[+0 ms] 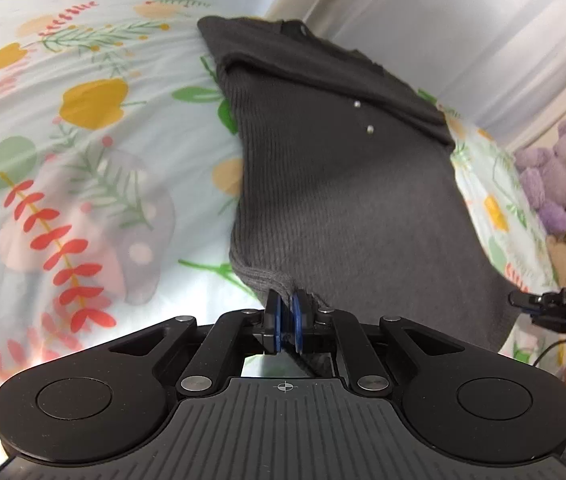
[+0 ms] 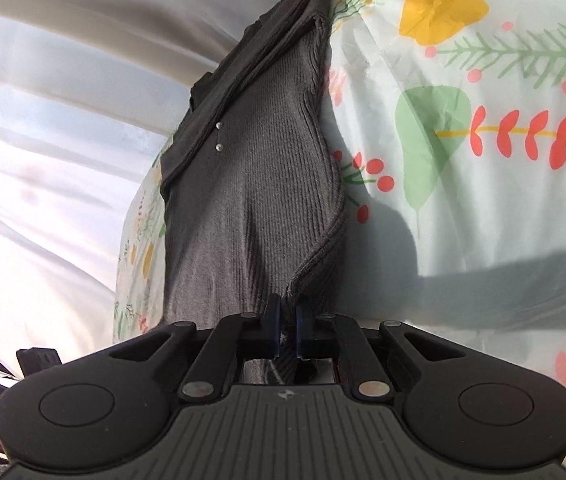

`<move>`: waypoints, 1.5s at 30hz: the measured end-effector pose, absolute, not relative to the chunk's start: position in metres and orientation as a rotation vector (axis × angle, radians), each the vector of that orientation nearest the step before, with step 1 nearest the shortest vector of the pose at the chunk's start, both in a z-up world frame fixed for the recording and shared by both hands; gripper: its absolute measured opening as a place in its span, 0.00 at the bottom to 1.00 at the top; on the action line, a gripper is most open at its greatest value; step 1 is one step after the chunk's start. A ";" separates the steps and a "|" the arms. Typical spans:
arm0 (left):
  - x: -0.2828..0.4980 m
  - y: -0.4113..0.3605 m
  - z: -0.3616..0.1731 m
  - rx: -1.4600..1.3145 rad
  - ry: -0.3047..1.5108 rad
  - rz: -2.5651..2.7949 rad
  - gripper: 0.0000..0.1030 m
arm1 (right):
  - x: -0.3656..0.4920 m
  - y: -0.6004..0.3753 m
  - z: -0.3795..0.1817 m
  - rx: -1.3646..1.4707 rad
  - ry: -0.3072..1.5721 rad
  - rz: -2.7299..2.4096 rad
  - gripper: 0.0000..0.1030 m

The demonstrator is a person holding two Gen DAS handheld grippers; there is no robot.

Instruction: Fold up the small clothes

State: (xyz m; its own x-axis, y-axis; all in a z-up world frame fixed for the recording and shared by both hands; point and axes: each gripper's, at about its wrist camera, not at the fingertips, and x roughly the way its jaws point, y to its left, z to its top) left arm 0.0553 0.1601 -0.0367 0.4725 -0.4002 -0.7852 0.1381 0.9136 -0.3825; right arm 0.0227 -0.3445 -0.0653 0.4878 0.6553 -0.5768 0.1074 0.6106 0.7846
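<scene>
- Left claw [image 1: 286, 322] is pinched tight on the hem corner of the dark grey ribbed knit top [image 1: 335, 184].
- Right claw [image 2: 288, 326] is clamped on the opposite hem corner.
- The top lies on the floral sheet [image 1: 83, 152], snap buttons [image 1: 370, 129] up; it looks soft, light and stretchy, so the hem corners seem the best hold.

**Dark knit on a flowered sheet**

The ribbed garment [image 1: 323, 184] is charcoal grey with two small silver studs [image 1: 364, 117]. The sheet [image 1: 83, 140] under it is pale mint, printed with yellow flowers, green leaves and red sprigs. The teddy bear [image 1: 559, 168] is lilac.
</scene>
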 end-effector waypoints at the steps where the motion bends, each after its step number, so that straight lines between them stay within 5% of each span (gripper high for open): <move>1: 0.058 0.162 -0.032 -0.311 1.007 -0.338 0.07 | 0.025 -0.345 -0.062 0.889 1.016 0.393 0.06; 13: 0.134 0.159 0.007 -0.430 0.795 -0.263 0.07 | 0.086 -0.343 -0.029 0.881 0.847 0.322 0.06; 28: 0.209 0.134 -0.048 -0.293 0.806 -0.077 0.08 | 0.184 -0.313 -0.029 0.479 0.714 0.115 0.08; 38: 0.207 0.148 -0.049 -0.281 0.755 -0.171 0.44 | 0.185 -0.338 -0.043 0.558 0.713 0.119 0.32; 45: 0.213 0.124 -0.064 -0.159 0.785 -0.205 0.33 | 0.187 -0.311 -0.048 0.456 0.751 0.163 0.31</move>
State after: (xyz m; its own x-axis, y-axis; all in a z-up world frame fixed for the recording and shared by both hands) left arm 0.2132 0.1243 -0.0637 0.6894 -0.2412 -0.6830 0.1232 0.9682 -0.2177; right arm 0.1873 -0.3113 -0.0478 0.7236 0.3023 -0.6206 0.0180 0.8904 0.4548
